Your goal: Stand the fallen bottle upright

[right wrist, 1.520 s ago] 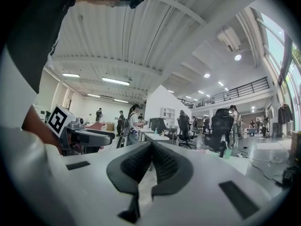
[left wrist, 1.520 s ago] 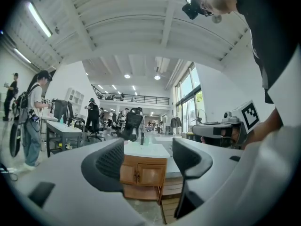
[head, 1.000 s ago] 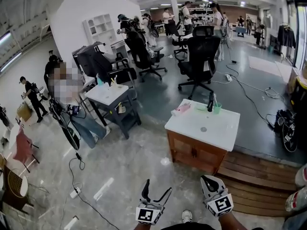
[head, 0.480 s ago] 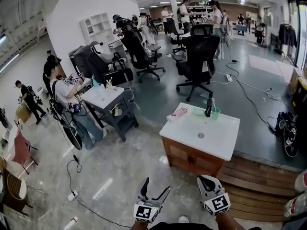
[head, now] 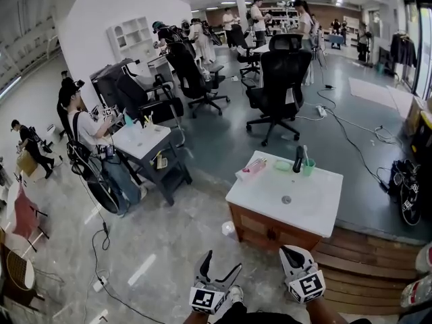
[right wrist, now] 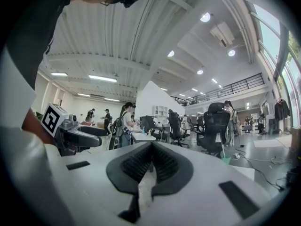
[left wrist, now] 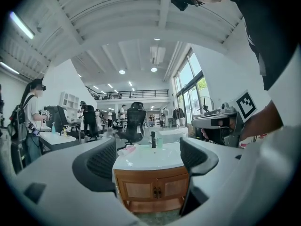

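Both tongs hang at the bottom edge of the head view, at nearly the same places as half a second ago. The left gripper (head: 223, 262) has its jaws spread wide with nothing between them; through the gap its own view shows only the sink cabinet (head: 263, 189), well apart from it. The right gripper (head: 289, 251) has its jaws pressed together at the tips and pinches nothing. A light shoe (head: 233, 294) now shows just beside the left gripper's marker cube; before, it was lower, between the two grippers.

The cabinet has a white top and a wooden front, and it sits a little lower in the head view than before. On its back left corner the pink bottle (head: 254, 167) still lies on its side, not moved on the top. Near it stand a green dish (head: 282, 165), a black tap (head: 298, 159) and a green cup (head: 308, 169). All these are far from both tongs.
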Demonstrator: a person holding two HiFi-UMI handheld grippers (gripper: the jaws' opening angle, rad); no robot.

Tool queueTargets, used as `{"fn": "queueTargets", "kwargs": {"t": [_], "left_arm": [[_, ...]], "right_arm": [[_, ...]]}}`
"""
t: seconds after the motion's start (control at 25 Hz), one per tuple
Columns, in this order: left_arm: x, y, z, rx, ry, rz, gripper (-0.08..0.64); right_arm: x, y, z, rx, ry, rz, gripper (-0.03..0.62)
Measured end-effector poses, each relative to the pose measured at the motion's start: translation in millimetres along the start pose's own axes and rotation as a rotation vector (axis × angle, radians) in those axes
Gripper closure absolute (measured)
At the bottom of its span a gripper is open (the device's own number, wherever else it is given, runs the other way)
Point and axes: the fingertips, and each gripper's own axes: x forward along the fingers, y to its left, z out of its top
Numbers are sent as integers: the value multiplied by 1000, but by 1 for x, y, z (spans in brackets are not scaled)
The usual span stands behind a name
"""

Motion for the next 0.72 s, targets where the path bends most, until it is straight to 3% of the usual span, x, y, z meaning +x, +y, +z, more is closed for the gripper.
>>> {"fn": "queueTargets", "kwargs": {"t": [0.44, 0.72], "left_arm": [[57, 110, 1, 2, 27, -32, 153], [92, 162, 1, 2, 1, -83, 153]], "right_arm": [[130, 1, 14, -29, 12, 10, 577], [183, -7, 27, -50, -14, -47, 577]]}}
